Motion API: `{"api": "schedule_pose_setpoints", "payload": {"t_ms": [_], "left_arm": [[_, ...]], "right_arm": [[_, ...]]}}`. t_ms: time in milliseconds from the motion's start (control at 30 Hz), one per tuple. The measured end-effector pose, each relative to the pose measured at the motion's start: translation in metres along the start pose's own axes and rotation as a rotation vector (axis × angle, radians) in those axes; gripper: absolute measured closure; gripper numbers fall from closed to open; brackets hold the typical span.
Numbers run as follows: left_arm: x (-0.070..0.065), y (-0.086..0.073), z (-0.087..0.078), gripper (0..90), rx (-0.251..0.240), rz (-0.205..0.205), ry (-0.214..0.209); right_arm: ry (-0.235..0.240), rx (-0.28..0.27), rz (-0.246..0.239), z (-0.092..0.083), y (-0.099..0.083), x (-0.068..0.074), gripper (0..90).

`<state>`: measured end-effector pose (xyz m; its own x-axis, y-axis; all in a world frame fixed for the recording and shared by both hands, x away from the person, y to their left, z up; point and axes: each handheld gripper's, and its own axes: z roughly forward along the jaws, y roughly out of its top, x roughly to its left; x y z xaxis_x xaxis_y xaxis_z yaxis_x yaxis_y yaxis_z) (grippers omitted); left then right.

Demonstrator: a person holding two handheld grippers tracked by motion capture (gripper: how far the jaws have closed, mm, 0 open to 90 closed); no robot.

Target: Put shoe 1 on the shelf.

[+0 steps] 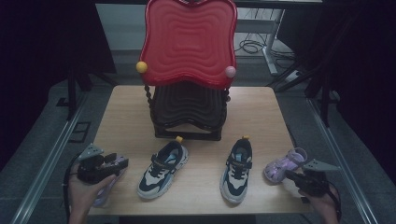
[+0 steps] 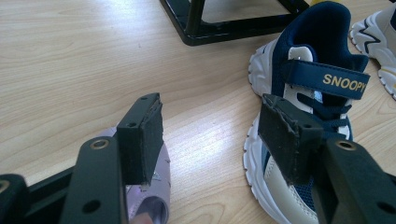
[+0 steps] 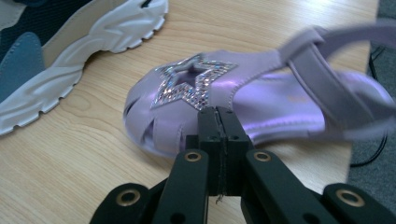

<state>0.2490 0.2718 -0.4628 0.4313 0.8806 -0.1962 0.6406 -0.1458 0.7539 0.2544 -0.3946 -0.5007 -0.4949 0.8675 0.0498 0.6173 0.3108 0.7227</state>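
Left gripper [image 2: 210,133] fingers [image 2: 142,135] spread wide, nothing between them but bare wooden counter [image 2: 70,60]; under the left finger, part of a lilac sandal [image 2: 156,196]; behind the right finger, a navy and white sneaker [image 2: 308,79] with "SNOOPY" on its strap. Right gripper [image 3: 218,140] fingers [image 3: 208,135] pressed together, empty, hovering just in front of the toe of a second lilac sandal [image 3: 261,105] with a glittering star on its upper, this one at the counter's right edge. From above: left gripper [image 1: 100,165] in a hand [image 1: 84,196] at the near left corner over its sandal [image 1: 105,191], right gripper [image 1: 308,179] at the near right beside the other sandal [image 1: 285,164]. Between the sandals, two sneakers [image 1: 163,170] [image 1: 237,170], well apart, toes toward the person. Behind those, a black stand [image 1: 189,114] topped by a red wavy tray [image 1: 189,42] with a yellow ball [image 1: 141,66] and a pink ball [image 1: 230,71] at its lower corners.
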Motion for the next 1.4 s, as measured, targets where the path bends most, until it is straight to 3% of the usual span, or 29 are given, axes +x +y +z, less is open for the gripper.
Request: {"api": "schedule_pose_setpoints", "payload": {"t_ms": [267, 400, 533, 733, 867, 1033, 1267, 1400], "left_arm": [[0.0, -0.001, 0.005, 40.3, 0.015, -0.001, -0.002], [0.0, -0.001, 0.006, 40.2, 0.021, -0.002, -0.003], [0.001, -0.001, 0.005, 40.2, 0.021, -0.003, 0.001], [0.0, -0.001, 0.004, 40.1, 0.019, -0.002, -0.003], [0.002, -0.002, 0.002, 40.1, 0.016, -0.006, 0.003], [0.004, -0.002, 0.0, 40.1, 0.012, -0.009, 0.005], [0.005, -0.002, -0.004, 40.0, 0.002, -0.011, 0.012], [0.005, -0.002, -0.007, 40.0, -0.002, -0.012, 0.014]], "right_arm": [[0.006, 0.002, -0.045, 0.013, 0.011, 0.016, 89.5], [-0.043, 0.028, -0.094, 0.025, 0.021, 0.029, 89.5], [-0.084, 0.052, -0.096, 0.035, 0.028, 0.037, 89.5], [-0.144, 0.055, -0.061, 0.046, 0.036, 0.044, 89.5], [-0.136, 0.038, -0.058, 0.044, 0.04, 0.047, 89.5], [-0.078, -0.045, -0.024, 0.023, 0.044, 0.041, 89.5], [-0.134, -0.131, 0.054, -0.011, 0.038, 0.009, 89.5], [-0.167, -0.142, 0.108, -0.021, 0.028, -0.011, 89.5]]}}
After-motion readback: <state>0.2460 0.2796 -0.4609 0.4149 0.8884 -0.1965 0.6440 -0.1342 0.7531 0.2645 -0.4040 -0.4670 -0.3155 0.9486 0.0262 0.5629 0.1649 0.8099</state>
